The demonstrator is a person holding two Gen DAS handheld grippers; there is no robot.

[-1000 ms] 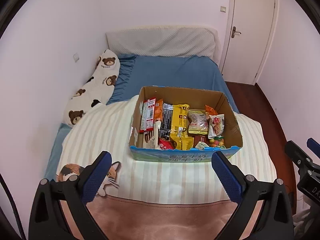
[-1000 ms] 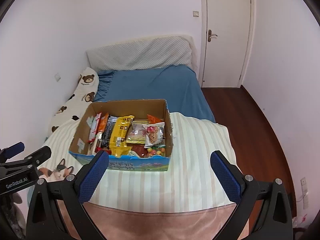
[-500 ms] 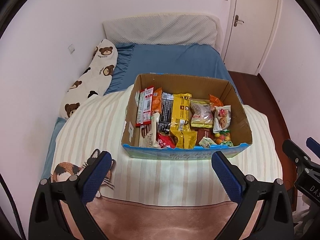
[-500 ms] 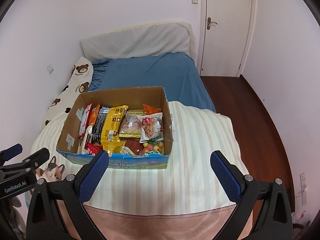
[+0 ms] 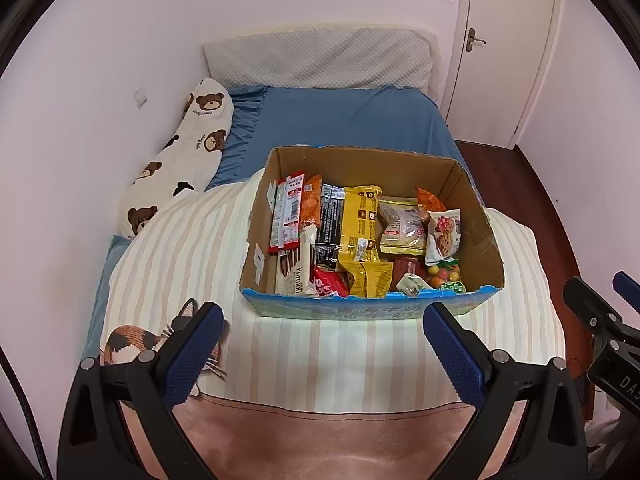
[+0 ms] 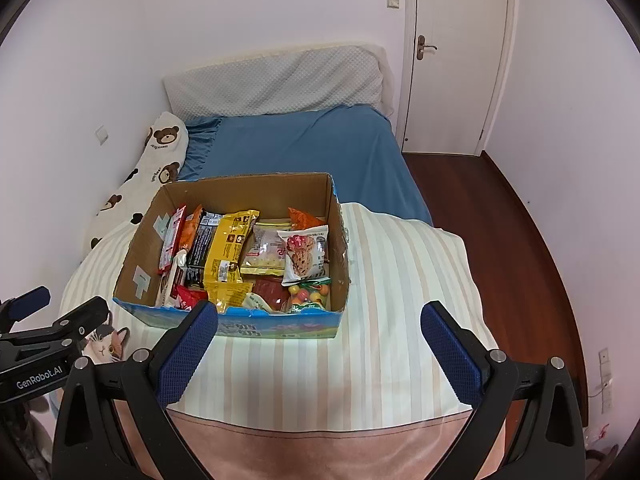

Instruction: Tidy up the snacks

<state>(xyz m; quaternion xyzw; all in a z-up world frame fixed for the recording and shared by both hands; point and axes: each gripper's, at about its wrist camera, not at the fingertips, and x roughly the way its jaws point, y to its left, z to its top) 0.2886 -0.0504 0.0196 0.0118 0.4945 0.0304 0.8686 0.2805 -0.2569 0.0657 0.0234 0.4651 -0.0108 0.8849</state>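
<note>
Left-wrist and right-wrist views of a bed carrying an open box of snacks.

Left gripper [image 5: 322, 340]: jaws spread wide, blue pads at lower left and lower right of its frame, nothing between them. It hangs above the striped quilt [image 5: 192, 248], near the box's front wall and not touching it. Right gripper [image 6: 318, 340]: jaws equally wide apart, empty, also clear of the box; its left pad overlaps the box's front edge in the picture. Each tool shows at the edge of the other's view: the right at the right margin of the left view, the left at the left margin of the right view.

Box [image 5: 456, 176]: cardboard, top open, blue printed front, standing on the quilt at centre frame in the left view and left of centre in the right view [image 6: 240, 188]. Snacks fill it in rows: red-and-white packets [image 5: 289, 210] at the left, a black bar [image 5: 330, 226], a yellow packet [image 5: 360, 224], a pale bag [image 5: 402, 228], a cookie packet [image 5: 444, 234] at the right, with coloured candies [image 5: 442, 272] in the near right corner.

Surroundings: bear-print pillow [image 5: 180, 156] along the left wall, blue sheet [image 5: 348, 120] behind the box, white door [image 5: 508, 48] at upper right, a cat print [image 5: 132, 340] on the quilt at lower left.
</note>
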